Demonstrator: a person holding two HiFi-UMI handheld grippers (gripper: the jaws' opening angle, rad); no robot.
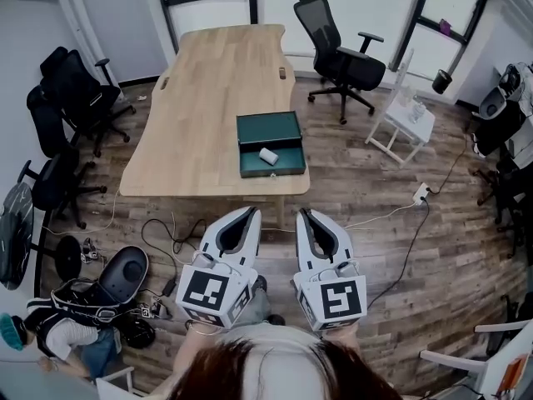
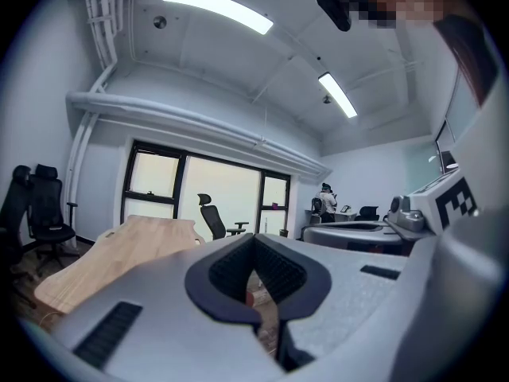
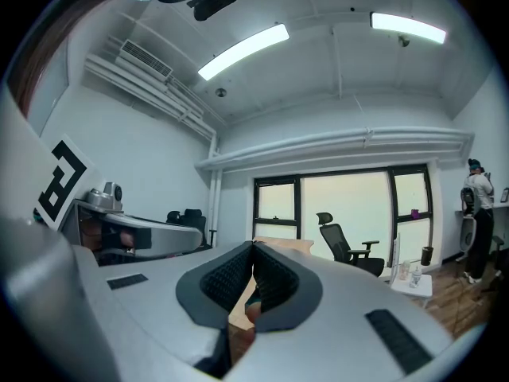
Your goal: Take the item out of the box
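Office room, wood-plank floor, black swivel chairs (image 1: 340, 50) round the walls, and in the middle a long light-wood table (image 1: 208, 98). At its near end sits the dark green box (image 1: 250, 163), lid thrown back, and the small white cylindrical item (image 1: 268, 156) lies on its side inside it, toward the right, untouched.

Both tools are short of the table, out over the floor. The left gripper (image 1: 252, 212) has its black ribbed pads meeting at the tips with nothing between them. The right gripper (image 1: 303, 213) is closed tight too, and empty.

By my read this is the approach, with the reach yet to come. To do it well, close in on the table's near edge, spread one pair of jaws well before entering, and come down over the front wall instead of scraping across it. Straddle the cylinder across its narrow width so it can't roll away, and let the other gripper pin the box if it slides.

Pose now: both grippers are held level, side by side, near each other, noses pointing at the table, marker cubes back by the person's body.
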